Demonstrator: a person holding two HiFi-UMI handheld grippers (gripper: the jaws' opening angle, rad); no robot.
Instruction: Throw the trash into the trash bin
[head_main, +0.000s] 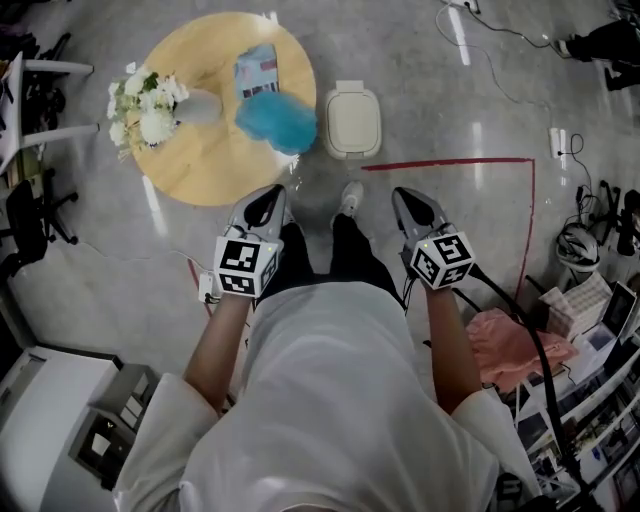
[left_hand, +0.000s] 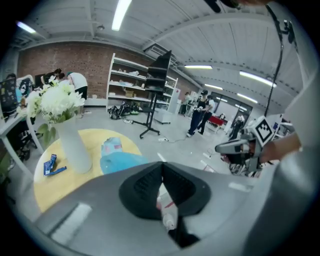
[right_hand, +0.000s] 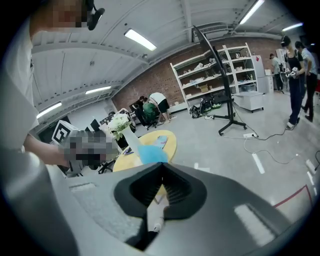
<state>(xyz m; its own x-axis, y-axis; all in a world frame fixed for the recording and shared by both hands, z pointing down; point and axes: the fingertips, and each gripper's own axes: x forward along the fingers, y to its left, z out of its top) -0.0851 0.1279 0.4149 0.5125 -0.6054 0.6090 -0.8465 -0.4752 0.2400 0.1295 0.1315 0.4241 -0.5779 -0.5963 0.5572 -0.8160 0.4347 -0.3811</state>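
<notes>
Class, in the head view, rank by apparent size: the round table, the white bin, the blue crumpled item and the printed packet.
1. round table
2. blue crumpled item and white bin: about alike, and the bin sits lower, on the floor, so I leave them tied
3. printed packet

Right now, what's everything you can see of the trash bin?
The trash bin is a cream, rounded-rectangular box, plastic by its look, visible only from above. Its lid is shut, with a small tab on the far edge. It stands on the grey floor just right of the round table, near the blue crumpled thing lying there. Nothing rests on it.
</notes>
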